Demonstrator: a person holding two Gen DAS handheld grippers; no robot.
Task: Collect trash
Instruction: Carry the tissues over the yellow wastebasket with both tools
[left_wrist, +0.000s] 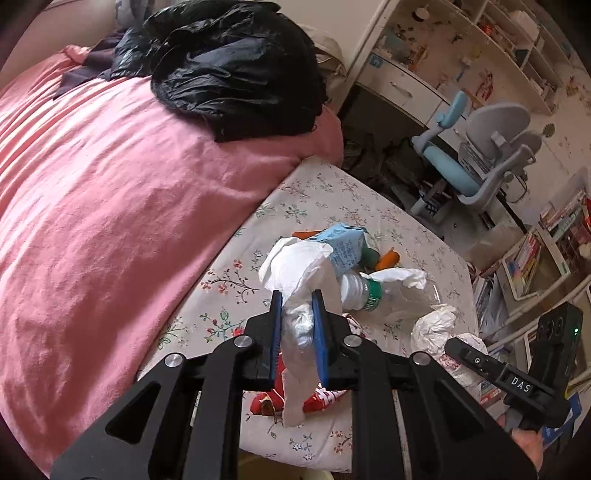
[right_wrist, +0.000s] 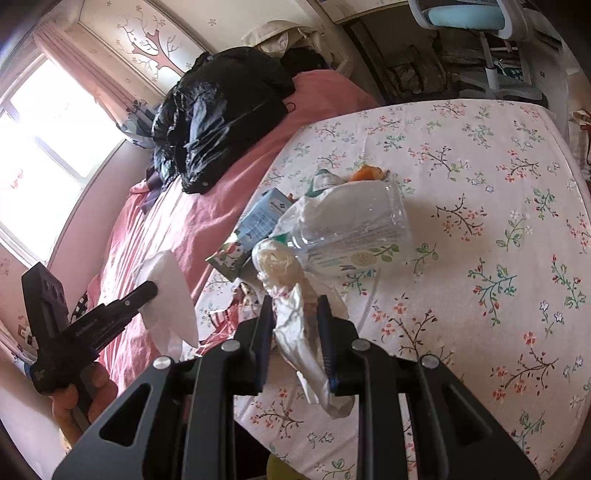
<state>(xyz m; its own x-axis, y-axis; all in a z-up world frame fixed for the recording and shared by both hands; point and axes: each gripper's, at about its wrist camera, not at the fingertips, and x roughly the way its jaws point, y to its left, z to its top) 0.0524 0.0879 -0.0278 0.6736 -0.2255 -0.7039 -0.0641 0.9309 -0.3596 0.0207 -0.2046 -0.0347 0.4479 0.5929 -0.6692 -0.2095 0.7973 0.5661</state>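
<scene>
a white tissue (left_wrist: 295, 291) is clamped in the left gripper (left_wrist: 298, 314), crumpled paper (right_wrist: 295, 317) in the right gripper (right_wrist: 295, 317) – the clear bottle (right_wrist: 351, 229) lies crosswise just ahead, nearer the right.

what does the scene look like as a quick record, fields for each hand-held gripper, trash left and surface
left hand-held gripper: shut on a white tissue
right hand-held gripper: shut on a crumpled white wrapper
trash left: clear plastic bottle, blue carton, red wrapper, crumpled tissue, orange scrap
surface: floral sheet
beside it: pink blanket with a black jacket on it
</scene>
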